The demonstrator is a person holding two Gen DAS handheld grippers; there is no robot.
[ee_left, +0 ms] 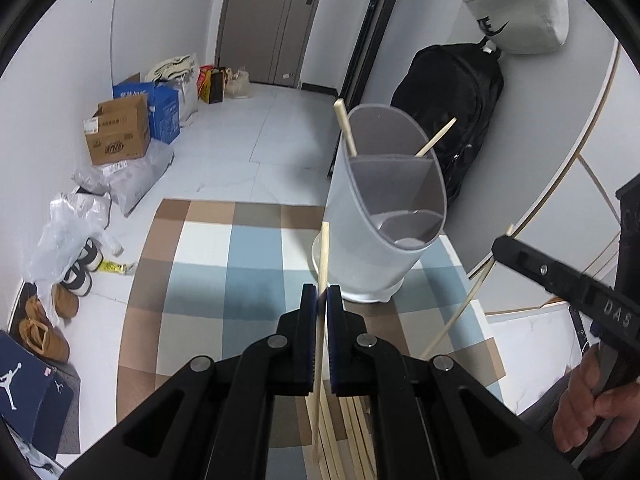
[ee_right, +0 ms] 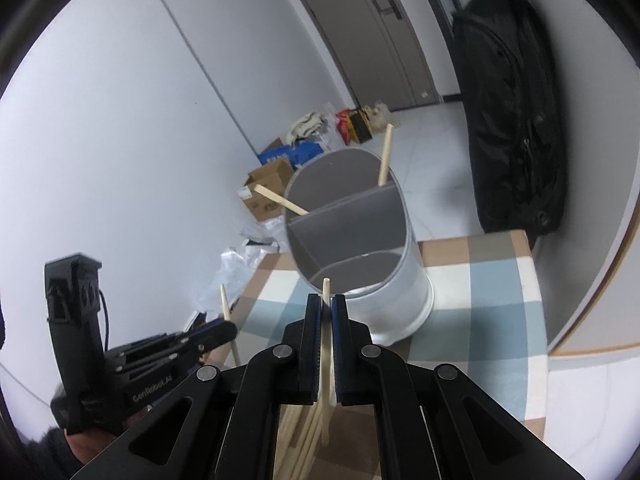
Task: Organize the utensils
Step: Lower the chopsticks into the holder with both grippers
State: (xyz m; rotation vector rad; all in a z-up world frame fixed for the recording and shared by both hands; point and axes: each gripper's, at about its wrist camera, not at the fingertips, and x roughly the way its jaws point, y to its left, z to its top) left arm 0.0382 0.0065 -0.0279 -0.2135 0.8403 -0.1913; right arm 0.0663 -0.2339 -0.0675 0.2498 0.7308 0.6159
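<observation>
Pinched between the left gripper [ee_left: 321, 300]'s matt black plastic fingers (blue ribbed pads on their inner faces) is a pale, unvarnished wooden chopstick [ee_left: 322, 264]. Just ahead of the tips stands a smooth, matt grey plastic utensil holder [ee_left: 376, 240], under it a checked woven tablecloth [ee_left: 200, 280]. The right gripper [ee_right: 326, 308] has the same matt plastic and dull metal rivets [ee_right: 283, 350], gripping another bare wood chopstick [ee_right: 326, 292].

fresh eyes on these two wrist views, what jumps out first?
The grey divided utensil holder standing on the checked tablecloth, two wooden chopsticks already leaning in its far compartment. Next, each gripper shut on one chopstick: left gripper and right gripper, with loose chopsticks lying below.
</observation>
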